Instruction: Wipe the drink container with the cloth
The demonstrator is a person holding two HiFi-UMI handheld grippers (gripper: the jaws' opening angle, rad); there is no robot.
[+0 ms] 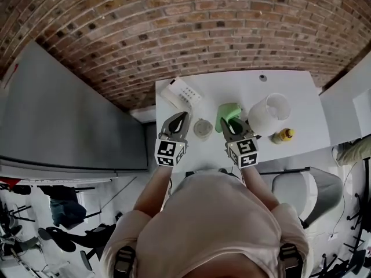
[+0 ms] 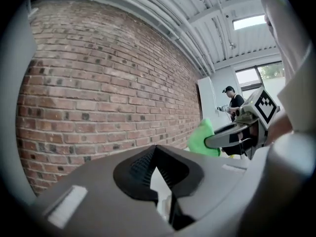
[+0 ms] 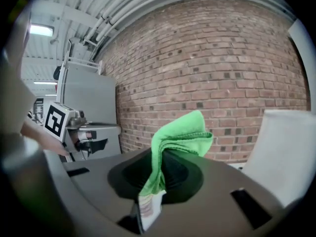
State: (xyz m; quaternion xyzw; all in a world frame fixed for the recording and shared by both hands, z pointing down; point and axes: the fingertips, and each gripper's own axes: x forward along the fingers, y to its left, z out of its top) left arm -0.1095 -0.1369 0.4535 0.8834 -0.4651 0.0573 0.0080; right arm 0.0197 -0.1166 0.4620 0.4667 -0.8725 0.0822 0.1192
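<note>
The right gripper point(image 3: 161, 152) pinches the green cloth point(image 3: 178, 132) tight between its jaws, and the cloth sticks up out of them. The left gripper's point(image 2: 156, 151) jaws are closed at the tips, with nothing between them. One white jug point(image 1: 268, 114) stands on the white table point(image 1: 301, 91), just beside the cloth. There are two grippers, one cloth, one jug and one small cup point(image 1: 203, 128).

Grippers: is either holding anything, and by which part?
Right gripper is shut on the green cloth, pinched near its label edge; left gripper, jaws together, holds nothing.
</note>
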